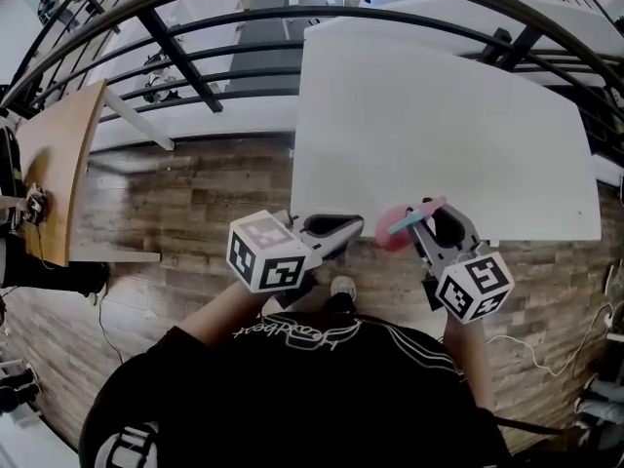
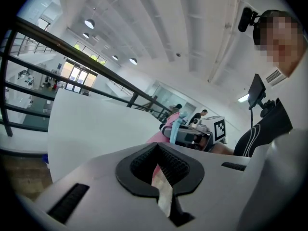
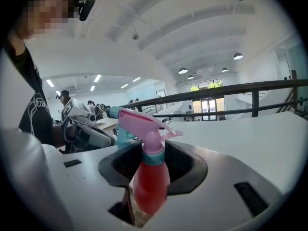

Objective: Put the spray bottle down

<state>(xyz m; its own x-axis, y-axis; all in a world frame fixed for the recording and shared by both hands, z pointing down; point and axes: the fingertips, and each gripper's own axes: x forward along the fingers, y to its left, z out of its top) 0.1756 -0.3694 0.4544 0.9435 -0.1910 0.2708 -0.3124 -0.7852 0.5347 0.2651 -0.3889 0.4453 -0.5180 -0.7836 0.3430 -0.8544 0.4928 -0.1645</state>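
Clamps the red spray bottle (image 3: 150, 182) in the right hand-held gripper (image 3: 154, 150), aloft at the near edge of the white bench (image 1: 439, 135), probably for setting down there. Holds the left hand-held gripper (image 2: 157, 150) alongside, jaws together and empty, likely just to stay clear.

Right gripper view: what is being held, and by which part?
The right gripper holds the spray bottle by its red body, just below the teal collar.

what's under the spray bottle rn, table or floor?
Wood floor shows below the spray bottle, held off the surface in the right gripper. The white table starts just ahead. The bottle's base is covered by the gripper body.
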